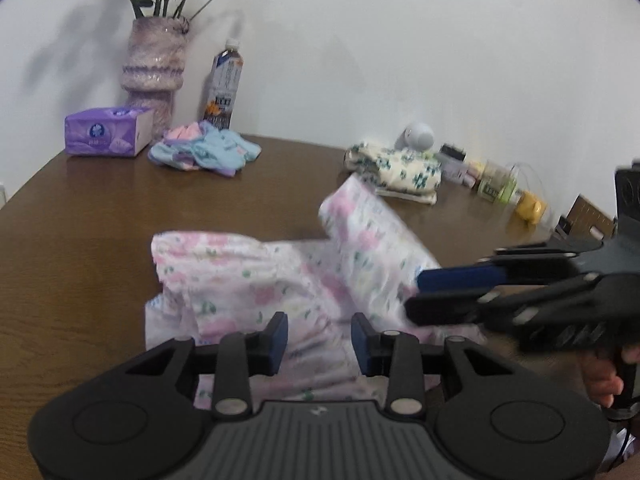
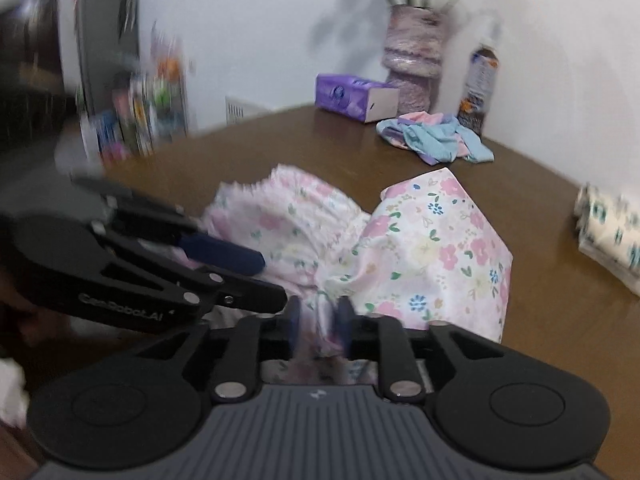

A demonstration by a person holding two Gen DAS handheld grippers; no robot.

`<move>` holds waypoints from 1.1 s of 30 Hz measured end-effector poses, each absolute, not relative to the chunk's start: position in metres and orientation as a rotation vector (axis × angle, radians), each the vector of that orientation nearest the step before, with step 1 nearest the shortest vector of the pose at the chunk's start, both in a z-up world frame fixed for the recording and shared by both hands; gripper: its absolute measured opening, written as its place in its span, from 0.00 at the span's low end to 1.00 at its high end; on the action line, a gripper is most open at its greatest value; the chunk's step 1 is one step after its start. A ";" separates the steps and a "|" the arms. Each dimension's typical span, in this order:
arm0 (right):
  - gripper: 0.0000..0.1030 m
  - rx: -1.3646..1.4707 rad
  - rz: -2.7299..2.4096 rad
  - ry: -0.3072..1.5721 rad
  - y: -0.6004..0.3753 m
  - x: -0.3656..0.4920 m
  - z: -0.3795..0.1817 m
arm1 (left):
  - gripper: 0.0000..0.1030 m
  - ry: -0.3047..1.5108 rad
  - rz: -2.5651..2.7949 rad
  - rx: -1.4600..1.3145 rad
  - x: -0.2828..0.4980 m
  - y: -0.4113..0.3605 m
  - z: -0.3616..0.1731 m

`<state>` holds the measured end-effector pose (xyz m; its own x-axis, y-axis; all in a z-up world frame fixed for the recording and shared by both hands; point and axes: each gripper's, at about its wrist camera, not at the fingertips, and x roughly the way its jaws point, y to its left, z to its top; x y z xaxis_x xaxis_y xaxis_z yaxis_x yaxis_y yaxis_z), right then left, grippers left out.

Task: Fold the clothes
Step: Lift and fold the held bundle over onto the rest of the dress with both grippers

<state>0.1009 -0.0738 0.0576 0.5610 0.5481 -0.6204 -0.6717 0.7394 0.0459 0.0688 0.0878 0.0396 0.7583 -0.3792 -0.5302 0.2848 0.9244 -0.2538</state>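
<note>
Viewing from left wrist: brown wooden table (image 1: pixel 100 240), white wall behind.
Task item: pink floral garment (image 1: pixel 240 276) lay crumpled on the near middle of the table, one corner lifted toward the right.
Left gripper (image 1: pixel 320 338): jaws parted, hanging just over the near edge of the garment; cloth showed through the gap and neither pad was seen pressing on it.
Right gripper (image 1: pixel 414 292): entered from the right, seen side-on, fingers apart, tips at the raised part of the garment.
Hand (image 1: pixel 604 380): fingers wrapped on the right gripper's handle at the frame edge.
Far left: purple tissue box (image 1: pixel 106 132), mottled vase (image 1: pixel 154 68) with flowers, labelled bottle (image 1: pixel 222 88) beside the vase.
Other clothes: blue and pink pile (image 1: pixel 204 150) in front of the bottle; folded cream floral cloth (image 1: pixel 400 168) at the far right, well apart from the garment.

Viewing from right wrist: frame blurred, most on the left side.
Right gripper: released, blue pads apart with a bunched fold of the garment standing between them; no squeeze on the fold was evident.
Garment: the raised flap stood up just ahead and right of the pads, the ruffled part lay behind it.
Left gripper: came in from the left, fingers parted, tips against the ruffled part; contact could not be judged.
</note>
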 end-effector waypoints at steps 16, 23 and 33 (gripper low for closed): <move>0.32 -0.041 0.534 0.640 -0.134 0.123 0.052 | 0.30 0.677 -0.468 -0.049 0.087 0.037 0.035; 0.25 -0.019 0.543 0.589 -0.127 0.152 0.068 | 0.30 0.687 -0.471 -0.046 0.085 0.036 0.036; 0.23 -0.015 0.563 0.624 -0.113 0.164 0.055 | 0.30 0.571 -0.423 -0.093 0.109 0.049 0.068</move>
